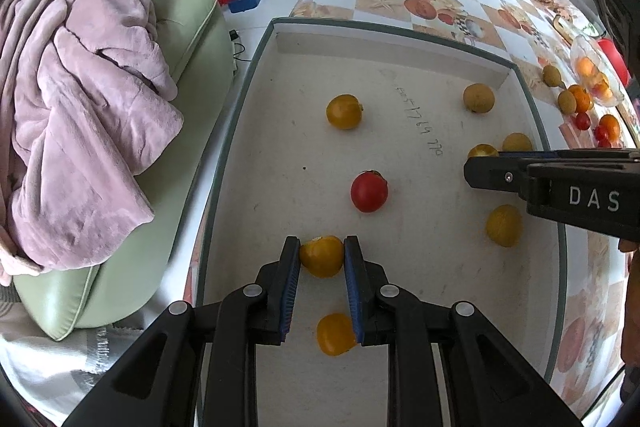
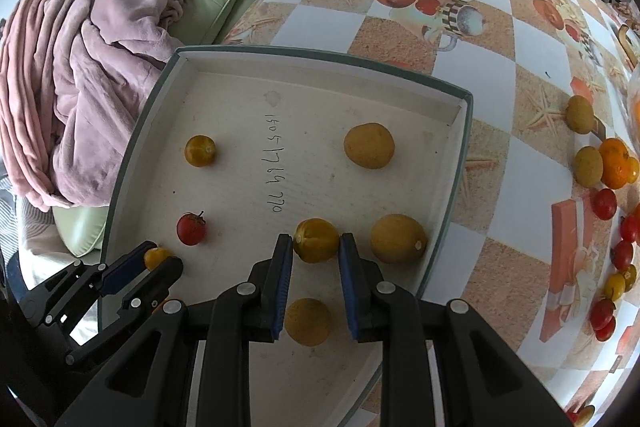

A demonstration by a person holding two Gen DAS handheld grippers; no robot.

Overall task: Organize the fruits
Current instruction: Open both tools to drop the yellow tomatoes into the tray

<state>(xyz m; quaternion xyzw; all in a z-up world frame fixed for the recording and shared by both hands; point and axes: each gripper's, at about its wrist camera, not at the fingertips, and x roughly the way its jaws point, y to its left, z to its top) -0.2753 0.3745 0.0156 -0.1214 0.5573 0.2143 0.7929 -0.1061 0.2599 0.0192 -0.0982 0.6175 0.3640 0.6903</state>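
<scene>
Both units over the shallow white tray (image 1: 256, 75) on the checkered desk (image 2: 500, 39), each pointing steeply down; left hand-held gripper (image 1: 322, 251) clenched on a small yellow-orange tomato (image 1: 322, 257), blue pads touching it on both sides, fruit at or just above the tray floor, contact with the floor not discernible; right hand-held gripper (image 2: 315, 245) likewise clamped on a yellow tomato (image 2: 316, 240), pads pressing either flank. Loose in the tray: one red cherry tomato (image 1: 369, 191) near the middle; a yellow tomato (image 1: 344, 111) farther back; a tan round fruit (image 1: 479, 98) near the far right corner; another tan fruit (image 2: 398, 238) just beside the right unit's load; one more tan fruit (image 2: 308, 321) below the right unit's fingers; one orange-yellow tomato (image 1: 335, 334) below the left unit's fingers. Handwritten digits on the tray floor (image 2: 274, 163). Outside the tray, on the desk to the right: a scatter of red tomatoes (image 2: 604, 203), tan fruits (image 2: 580, 114) and an orange (image 2: 614, 163). Pink blanket (image 1: 80, 99) over a green cushion (image 1: 188, 11) at left.
</scene>
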